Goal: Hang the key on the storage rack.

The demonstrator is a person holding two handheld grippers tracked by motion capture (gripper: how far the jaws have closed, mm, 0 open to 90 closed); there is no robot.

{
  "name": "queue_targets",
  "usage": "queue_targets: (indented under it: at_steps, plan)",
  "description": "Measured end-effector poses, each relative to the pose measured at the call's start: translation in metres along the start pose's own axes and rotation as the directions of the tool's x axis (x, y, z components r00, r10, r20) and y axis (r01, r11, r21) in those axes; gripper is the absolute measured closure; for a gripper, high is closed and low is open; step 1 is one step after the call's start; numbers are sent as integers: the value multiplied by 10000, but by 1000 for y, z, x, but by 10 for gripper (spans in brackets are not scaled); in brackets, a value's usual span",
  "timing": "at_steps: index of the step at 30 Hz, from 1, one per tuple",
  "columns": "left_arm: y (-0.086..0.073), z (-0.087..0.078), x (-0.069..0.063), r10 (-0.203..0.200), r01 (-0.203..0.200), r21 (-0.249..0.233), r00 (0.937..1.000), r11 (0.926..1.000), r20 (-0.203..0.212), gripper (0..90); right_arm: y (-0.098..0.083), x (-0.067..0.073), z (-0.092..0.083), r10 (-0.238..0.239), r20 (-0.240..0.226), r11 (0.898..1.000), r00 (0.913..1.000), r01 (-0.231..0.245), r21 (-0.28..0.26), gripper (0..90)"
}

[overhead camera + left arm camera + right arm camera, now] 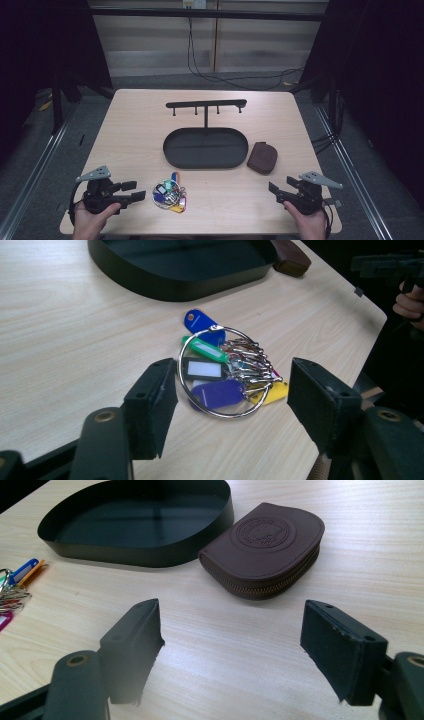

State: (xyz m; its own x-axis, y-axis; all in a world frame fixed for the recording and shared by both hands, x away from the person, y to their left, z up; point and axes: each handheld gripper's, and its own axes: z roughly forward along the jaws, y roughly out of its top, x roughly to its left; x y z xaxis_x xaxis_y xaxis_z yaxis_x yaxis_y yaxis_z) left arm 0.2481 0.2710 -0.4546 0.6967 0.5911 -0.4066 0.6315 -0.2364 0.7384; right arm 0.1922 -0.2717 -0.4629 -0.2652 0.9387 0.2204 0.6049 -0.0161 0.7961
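One key bunch [169,195], one brown zip pouch [262,157], one black oval tray [172,156], one hook rack [206,104], two grippers

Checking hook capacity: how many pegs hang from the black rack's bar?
4 pegs, all under the rack's bar: one at the left end, two either side of the post, one near the right end. None looks hidden.

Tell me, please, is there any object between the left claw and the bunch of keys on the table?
Nothing visible does. The left claw is open and faces the key bunch over bare table. The black tray lies beyond the keys, not between.
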Motion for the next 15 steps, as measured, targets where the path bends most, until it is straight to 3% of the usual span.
queue_targets:
  at_steps: [7,14,15]
  plan:
    - [2,2,1,-84,81,170,9998,9998,174,308,0,-3,0,92,-98,10000,9999,-92,-28,276]
    - [3,-1,0,11,-13,281,10000,9996,71,352,-1,-2,1,53,-175,10000,9998,-51,80,281]
    - [4,-2,-1,55,-55,87,10000,9999,-6,400,-1,-1,1,17,-278,10000,9996,-15,88,290]
